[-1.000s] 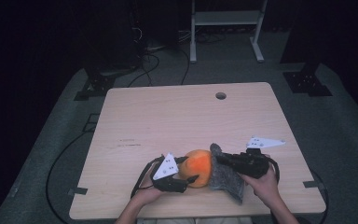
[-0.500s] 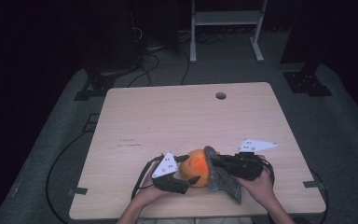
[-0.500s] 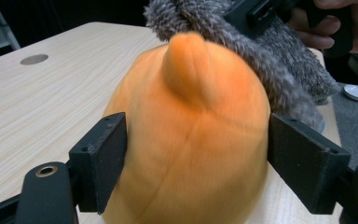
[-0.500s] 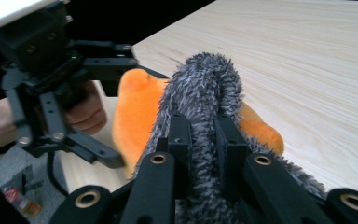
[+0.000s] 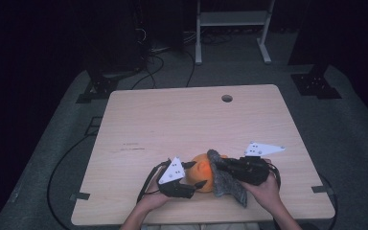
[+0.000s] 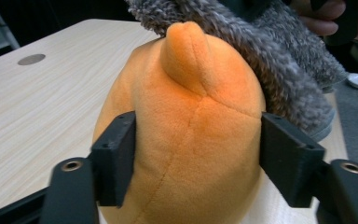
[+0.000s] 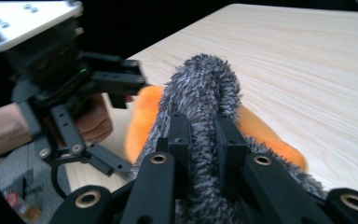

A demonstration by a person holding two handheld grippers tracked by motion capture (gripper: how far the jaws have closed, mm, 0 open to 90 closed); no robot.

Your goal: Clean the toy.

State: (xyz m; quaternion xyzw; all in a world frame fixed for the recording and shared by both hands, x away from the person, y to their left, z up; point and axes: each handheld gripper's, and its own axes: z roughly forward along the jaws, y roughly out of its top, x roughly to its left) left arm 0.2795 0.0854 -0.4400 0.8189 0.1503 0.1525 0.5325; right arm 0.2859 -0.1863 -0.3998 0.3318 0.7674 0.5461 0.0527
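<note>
An orange plush toy (image 5: 202,170) lies near the table's front edge, between my two grippers. My left gripper (image 5: 196,175) has just been closing its jaws, and both pads (image 6: 116,154) press on the sides of the orange plush toy (image 6: 191,140). A grey fuzzy cloth (image 5: 227,184) drapes over the toy's right side. My right gripper (image 5: 219,165) is shut on a fold of the grey fuzzy cloth (image 7: 200,88), pinched between its fingers (image 7: 179,140). In the right gripper view, the orange plush toy (image 7: 142,116) peeks out beneath the cloth, with the left gripper (image 7: 102,93) and its hand behind it.
The wooden table (image 5: 182,120) has a small round hole (image 5: 226,98) near its far edge. A cable (image 5: 146,184) loops from the left gripper at the front edge. Dark stands and cables sit on the floor beyond the table.
The right gripper, with the grey cloth in it, has shifted slightly left toward the plush toy. The left hand has kept its place at the toy.
</note>
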